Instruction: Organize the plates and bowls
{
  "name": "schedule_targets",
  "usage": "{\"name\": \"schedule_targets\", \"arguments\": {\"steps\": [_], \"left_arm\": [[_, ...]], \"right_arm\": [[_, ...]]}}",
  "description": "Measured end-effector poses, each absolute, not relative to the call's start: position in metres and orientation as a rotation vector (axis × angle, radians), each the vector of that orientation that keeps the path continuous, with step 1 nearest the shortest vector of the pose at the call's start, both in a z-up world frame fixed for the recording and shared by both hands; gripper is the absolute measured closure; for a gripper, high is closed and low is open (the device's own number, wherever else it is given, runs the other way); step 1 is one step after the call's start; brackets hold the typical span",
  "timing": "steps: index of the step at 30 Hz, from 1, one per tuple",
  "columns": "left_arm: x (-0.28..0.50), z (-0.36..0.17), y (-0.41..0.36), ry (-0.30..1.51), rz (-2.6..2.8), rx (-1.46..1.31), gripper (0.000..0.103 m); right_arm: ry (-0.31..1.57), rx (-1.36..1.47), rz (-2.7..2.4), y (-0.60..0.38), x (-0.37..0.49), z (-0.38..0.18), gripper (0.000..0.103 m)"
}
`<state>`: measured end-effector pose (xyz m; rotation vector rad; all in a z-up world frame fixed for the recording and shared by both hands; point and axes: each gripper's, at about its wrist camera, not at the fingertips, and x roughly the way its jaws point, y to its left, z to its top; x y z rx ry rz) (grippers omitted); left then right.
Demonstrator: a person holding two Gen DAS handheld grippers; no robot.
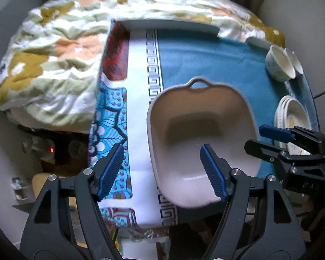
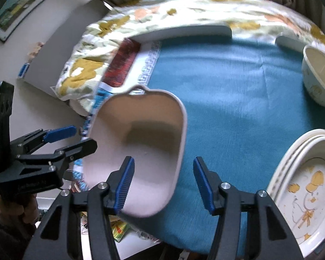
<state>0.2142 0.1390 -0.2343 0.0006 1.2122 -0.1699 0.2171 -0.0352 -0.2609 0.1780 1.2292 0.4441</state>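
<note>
A pale pink baking dish [image 1: 205,169] [image 2: 153,186] with small end handles lies on the blue tablecloth [image 1: 205,60] [image 2: 227,108], near the table's front edge. My left gripper [image 1: 162,169] [image 2: 75,139] is open and straddles the dish's left rim, one pad over the inside and one outside. My right gripper [image 2: 164,179] [image 1: 260,139] is open too and straddles the right rim the same way. No pad presses on the rim. Two small cream bowls [image 1: 279,65] [image 2: 318,78] stand at the back right. A stack of cream plates [image 1: 294,112] [image 2: 309,186] with a duck drawing sits at the right.
A patterned cloth [image 1: 112,112] covers the table's left part. Behind the table lies a floral quilt [image 1: 54,54] [image 2: 205,10] on a bed. A grey raised edge [image 1: 169,25] runs along the back. A hand [image 2: 13,208] holds the left gripper. Clutter sits on the floor below.
</note>
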Motion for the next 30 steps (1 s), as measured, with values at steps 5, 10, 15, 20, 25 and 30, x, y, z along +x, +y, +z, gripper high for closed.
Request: {"name": "schedule_targets", "arguments": {"steps": [5,10,15,20,25,30], "left_arm": [[0.181,-0.186,0.118,1.062,-0.128,0.007,0.02],[0.158,-0.146,0.079,0.912,-0.134,-0.017,0.004],[0.153,-0.116,0.028,0.816,-0.178,-0.082,0.001],[0.167,-0.106,-0.03,0.767,-0.182,-0.122,0.001],[0.198,-0.112,-0.088,0.796,-0.186,-0.131,0.001],[0.244,-0.14,-0.139,0.898,-0.233,-0.088,0.001]], "right_arm": [[1.122,0.138,0.47,-0.052,0.189,-0.222,0.022],[1.037,0.178,0.426,-0.104,0.174,-0.188,0.003],[0.938,0.149,0.377,-0.164,0.169,-0.147,0.003],[0.91,0.116,0.268,-0.239,0.184,-0.124,0.003],[0.966,0.149,0.176,-0.305,0.209,-0.13,0.003],[1.024,0.224,0.17,-0.35,0.244,-0.156,0.003]]}}
